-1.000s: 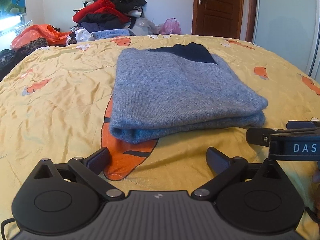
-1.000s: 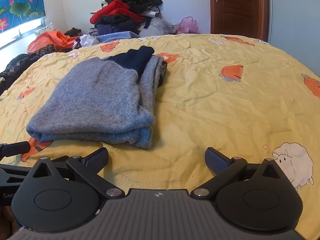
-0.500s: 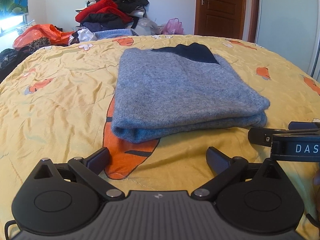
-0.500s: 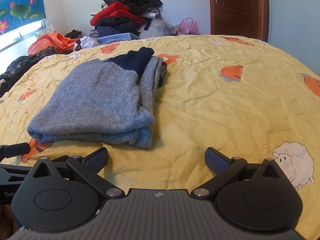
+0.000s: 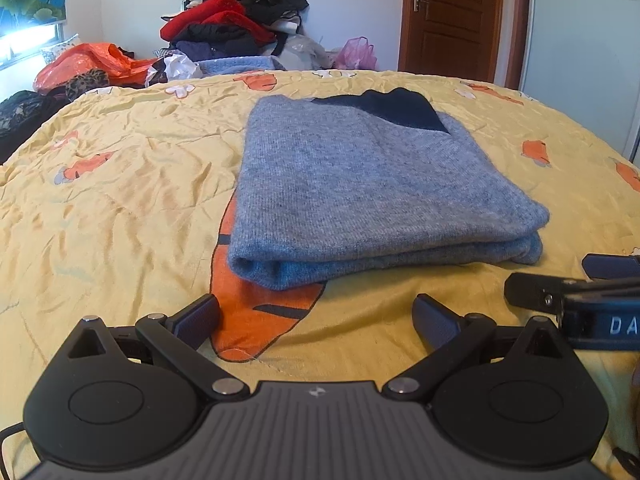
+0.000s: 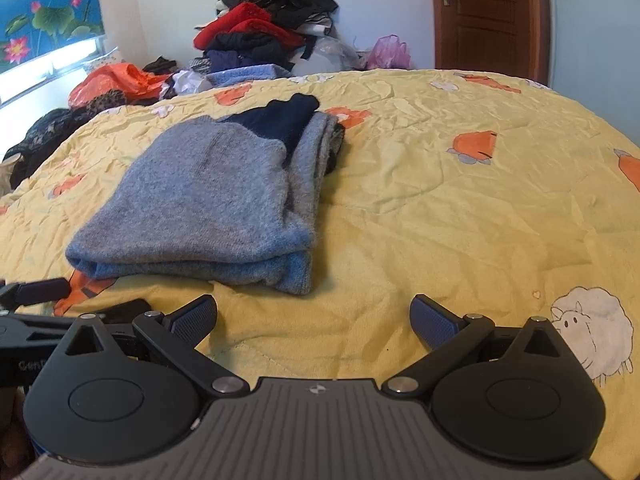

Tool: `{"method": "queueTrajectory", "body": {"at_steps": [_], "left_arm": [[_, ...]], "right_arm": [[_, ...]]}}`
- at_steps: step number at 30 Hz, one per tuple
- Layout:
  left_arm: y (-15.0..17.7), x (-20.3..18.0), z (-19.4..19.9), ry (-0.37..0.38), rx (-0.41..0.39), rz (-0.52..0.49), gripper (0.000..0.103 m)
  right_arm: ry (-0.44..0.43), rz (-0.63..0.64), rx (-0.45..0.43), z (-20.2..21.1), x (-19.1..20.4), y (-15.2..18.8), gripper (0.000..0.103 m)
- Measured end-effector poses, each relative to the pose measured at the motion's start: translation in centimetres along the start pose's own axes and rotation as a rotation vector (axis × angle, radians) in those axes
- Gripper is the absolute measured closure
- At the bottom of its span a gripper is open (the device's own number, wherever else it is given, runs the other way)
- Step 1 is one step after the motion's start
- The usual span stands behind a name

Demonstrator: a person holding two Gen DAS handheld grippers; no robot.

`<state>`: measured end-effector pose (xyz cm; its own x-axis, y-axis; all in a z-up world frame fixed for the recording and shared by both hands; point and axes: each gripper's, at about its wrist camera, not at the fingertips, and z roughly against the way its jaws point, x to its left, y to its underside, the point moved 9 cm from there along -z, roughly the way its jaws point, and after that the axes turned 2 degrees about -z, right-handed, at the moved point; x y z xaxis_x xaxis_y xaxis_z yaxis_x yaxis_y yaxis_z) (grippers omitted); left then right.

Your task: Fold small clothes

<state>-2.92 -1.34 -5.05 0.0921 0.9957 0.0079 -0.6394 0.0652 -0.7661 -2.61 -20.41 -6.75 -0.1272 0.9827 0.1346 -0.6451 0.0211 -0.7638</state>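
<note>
A grey knit sweater (image 5: 360, 184) with a dark navy part at its far end lies folded into a flat rectangle on the yellow bedspread (image 5: 120, 208). In the right wrist view the same sweater (image 6: 208, 208) sits left of centre, its stacked layers showing along the near and right edges. My left gripper (image 5: 316, 320) hovers open just short of the sweater's near fold, holding nothing. My right gripper (image 6: 314, 320) is open too, a little in front of the sweater's near right corner. Each gripper shows at the edge of the other's view.
A heap of red, black and blue clothes (image 5: 236, 28) is piled against the far wall, with orange bags (image 5: 88, 64) to its left. A brown wooden door (image 5: 452, 16) stands at the back right. The quilt has orange fish and white sheep (image 6: 592, 328) prints.
Both grippers have shifted only slightly; the sweater appears a touch farther right in both views. It lies as before, and the jaws stay open.
</note>
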Motion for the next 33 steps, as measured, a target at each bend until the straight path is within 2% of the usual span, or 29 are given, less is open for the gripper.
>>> {"method": "queueTrajectory", "body": {"at_steps": [12,33], "left_arm": [[0.00,0.40,0.34,0.024,-0.016,0.036,0.000],[-0.02,0.27,0.17,0.004,0.003,0.017,0.000]], "right_arm": [[0.002,0.007,0.000,0.15,0.11,0.13,0.000],[0.021,0.017,0.002,-0.04,0.38,0.29,0.000]]}}
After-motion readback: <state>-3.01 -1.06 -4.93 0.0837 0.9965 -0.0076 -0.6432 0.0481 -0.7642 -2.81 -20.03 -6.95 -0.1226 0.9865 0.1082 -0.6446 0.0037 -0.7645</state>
